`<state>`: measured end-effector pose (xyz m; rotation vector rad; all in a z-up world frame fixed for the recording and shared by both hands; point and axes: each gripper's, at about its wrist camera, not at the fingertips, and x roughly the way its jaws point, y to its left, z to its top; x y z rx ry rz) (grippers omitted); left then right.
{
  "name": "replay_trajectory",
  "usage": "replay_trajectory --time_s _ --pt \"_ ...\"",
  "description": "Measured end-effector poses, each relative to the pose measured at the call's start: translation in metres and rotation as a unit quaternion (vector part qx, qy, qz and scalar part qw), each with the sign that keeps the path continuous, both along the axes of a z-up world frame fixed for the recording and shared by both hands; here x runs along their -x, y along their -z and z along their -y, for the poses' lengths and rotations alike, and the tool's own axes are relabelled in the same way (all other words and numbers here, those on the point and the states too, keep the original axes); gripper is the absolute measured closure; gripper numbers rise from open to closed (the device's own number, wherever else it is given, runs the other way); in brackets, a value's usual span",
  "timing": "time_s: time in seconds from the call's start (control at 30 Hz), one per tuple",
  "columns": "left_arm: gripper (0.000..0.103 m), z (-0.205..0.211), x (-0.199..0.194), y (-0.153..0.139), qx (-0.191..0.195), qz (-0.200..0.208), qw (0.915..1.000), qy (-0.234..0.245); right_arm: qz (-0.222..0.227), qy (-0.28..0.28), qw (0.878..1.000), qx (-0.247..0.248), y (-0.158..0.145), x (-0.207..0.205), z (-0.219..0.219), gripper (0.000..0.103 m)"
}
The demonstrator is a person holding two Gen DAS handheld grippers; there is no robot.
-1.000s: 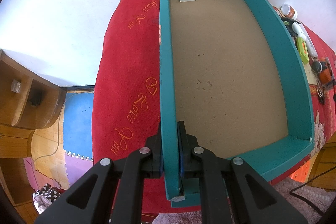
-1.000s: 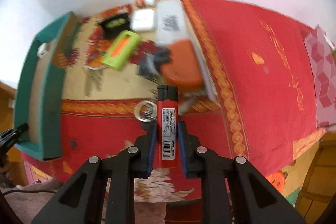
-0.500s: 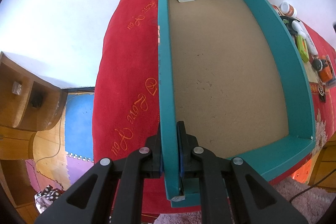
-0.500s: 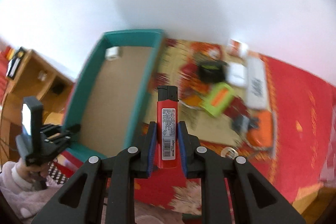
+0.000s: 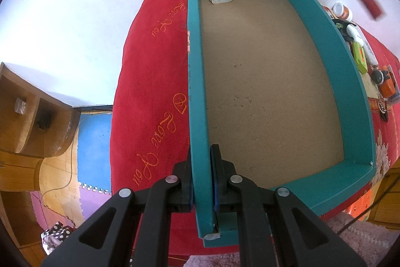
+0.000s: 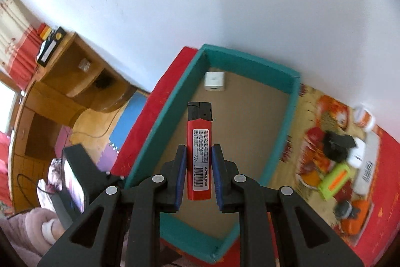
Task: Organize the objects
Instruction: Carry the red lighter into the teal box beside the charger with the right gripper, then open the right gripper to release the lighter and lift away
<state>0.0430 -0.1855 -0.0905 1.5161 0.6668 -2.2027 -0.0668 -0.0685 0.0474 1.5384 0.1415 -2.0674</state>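
- Lighter point(image 6: 199, 150), red with a black cap, sits clamped between the pads of my right claw point(image 6: 198, 174). It is held low on its body, cap pointing away from me, and hangs above the tray point(image 6: 280, 142).
- Risk one: most of the lighter's length sticks out past the pads, so I judge a quick swing or a knock on the tray wall could twist it in the grip or flick it out.
- Risk two: letting go from up here, it may bounce on the hard brown floor of the tray, hop the low wall and land on the red cloth point(image 6: 150, 116).
- Risk three: a drop at the far end could strike the white charger point(image 6: 214, 80), which lies in the far left corner.
- My left claw point(image 5: 202, 177) is clamped on the tray's near left wall, one pad either side. If that grip tugs or slackens while I place the lighter, I expect the tray to slide on the cloth and spoil my aim.
- Further right the clutter point(image 6: 335, 177) waits on the desk; swinging back carelessly could scatter it.
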Motion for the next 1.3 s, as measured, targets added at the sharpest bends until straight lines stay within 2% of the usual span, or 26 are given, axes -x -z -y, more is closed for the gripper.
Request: replay_trajectory --time_s 0.33,0.53,0.8,1.03,1.2,1.3 --pt "0.095 -0.005 0.0 -0.002 0.006 -0.005 1.0 -0.001 0.049 -0.021 0.998 -0.044 0.068 0.041 0.052 0.082" --pt "0.095 -0.006 0.0 -0.001 0.007 -0.006 1.0 -0.004 0.056 -0.021 0.996 -0.063 0.095 0.054 0.068 0.082" --pt "0.095 -0.008 -0.001 -0.002 0.006 -0.007 0.9999 -0.008 0.061 -0.005 0.995 -0.078 0.112 0.069 0.078 0.082" --pt "0.095 -0.008 -0.001 -0.002 0.005 -0.009 0.9999 -0.011 0.088 0.017 0.994 -0.064 0.124 0.073 0.081 0.082" --pt "0.095 -0.008 -0.001 -0.002 0.004 -0.009 0.9999 -0.014 0.078 0.018 0.995 -0.064 0.122 0.071 0.084 0.082" --pt "0.095 -0.008 -0.002 -0.002 0.004 -0.01 0.9998 -0.019 0.085 0.021 0.995 -0.045 0.121 0.071 0.081 0.072"
